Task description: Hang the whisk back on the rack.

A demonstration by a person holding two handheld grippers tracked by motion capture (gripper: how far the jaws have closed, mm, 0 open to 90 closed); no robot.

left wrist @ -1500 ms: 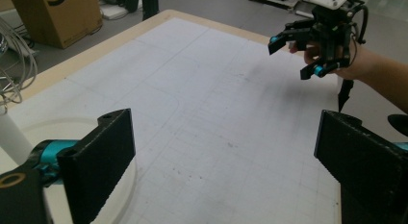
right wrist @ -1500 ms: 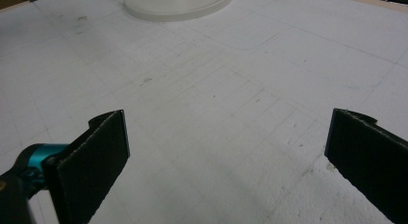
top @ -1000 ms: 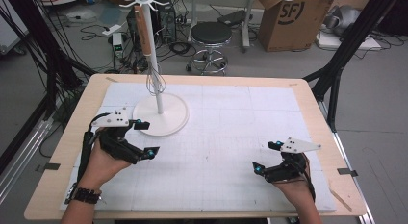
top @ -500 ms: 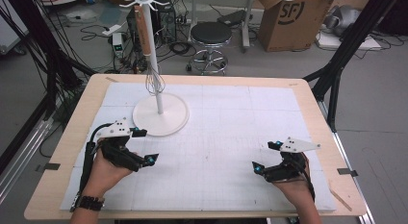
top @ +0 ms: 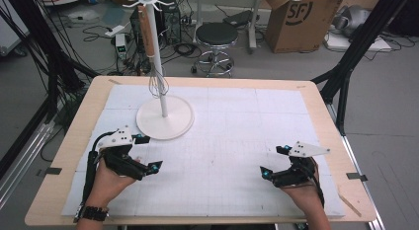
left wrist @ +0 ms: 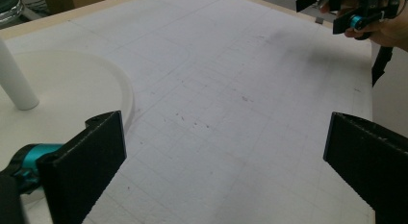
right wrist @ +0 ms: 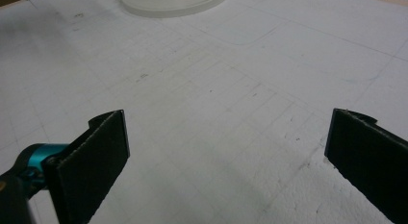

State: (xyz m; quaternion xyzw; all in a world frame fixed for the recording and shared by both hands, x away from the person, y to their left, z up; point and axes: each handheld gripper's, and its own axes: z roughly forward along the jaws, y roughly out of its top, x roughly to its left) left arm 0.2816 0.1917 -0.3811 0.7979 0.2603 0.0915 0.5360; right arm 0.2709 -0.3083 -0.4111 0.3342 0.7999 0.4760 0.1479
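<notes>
A white stand (top: 164, 122) with a round base and a tall pole sits at the table's back left. A wire whisk (top: 158, 84) with a wooden handle hangs from its top hooks. My left gripper (top: 149, 152) is open, low over the white mat just in front of the base, with nothing between its jaws. My right gripper (top: 271, 162) is also open and empty, near the front right of the mat. The left gripper view has the open left gripper (left wrist: 226, 152), the stand base (left wrist: 72, 89) at left and the right gripper (left wrist: 356, 12) far off. The right gripper (right wrist: 226, 152) faces the base (right wrist: 173, 3).
A white gridded mat (top: 227, 141) covers most of the wooden table (top: 323, 106). Beyond the table's far edge stand a black stool (top: 216, 40), a cardboard box (top: 299, 18) and floor cables. Black frame legs (top: 346, 72) rise at the right.
My left gripper has drawn back from the stand's base toward the near edge and turned a little to the right. The right gripper has stayed put.
</notes>
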